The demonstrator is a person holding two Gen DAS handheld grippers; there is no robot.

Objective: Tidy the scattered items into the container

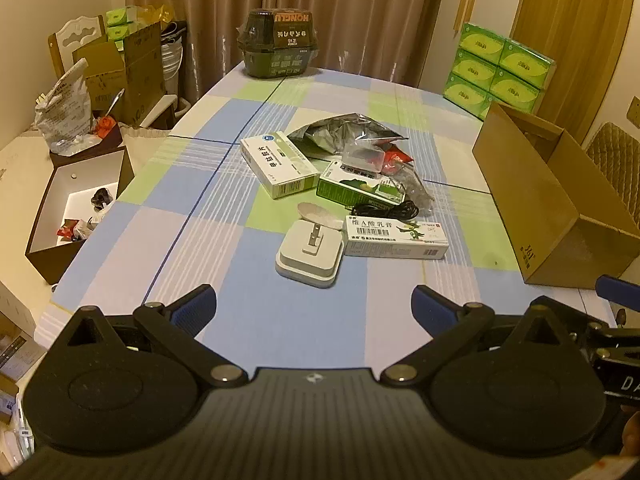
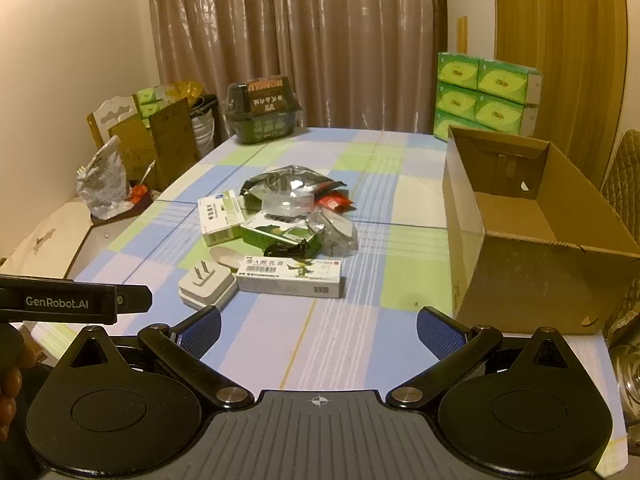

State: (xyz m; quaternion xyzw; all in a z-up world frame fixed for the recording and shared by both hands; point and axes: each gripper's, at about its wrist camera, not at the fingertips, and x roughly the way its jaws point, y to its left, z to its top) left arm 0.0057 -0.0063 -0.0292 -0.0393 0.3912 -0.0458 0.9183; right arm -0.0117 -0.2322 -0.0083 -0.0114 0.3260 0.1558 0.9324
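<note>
Where curtains (image 2: 296,40) hang, checked tablecloth (image 2: 320,340), cluttered room

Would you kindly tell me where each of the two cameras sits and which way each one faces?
Left wrist: on the open left gripper, angled down the checked tablecloth at the white plug adapter; the right gripper's blue tip shows at right.
Right wrist: on the open right gripper, facing likewise; the left gripper's black body and fingers show at left.
Shared: adapter, open brown cardboard box.
</note>
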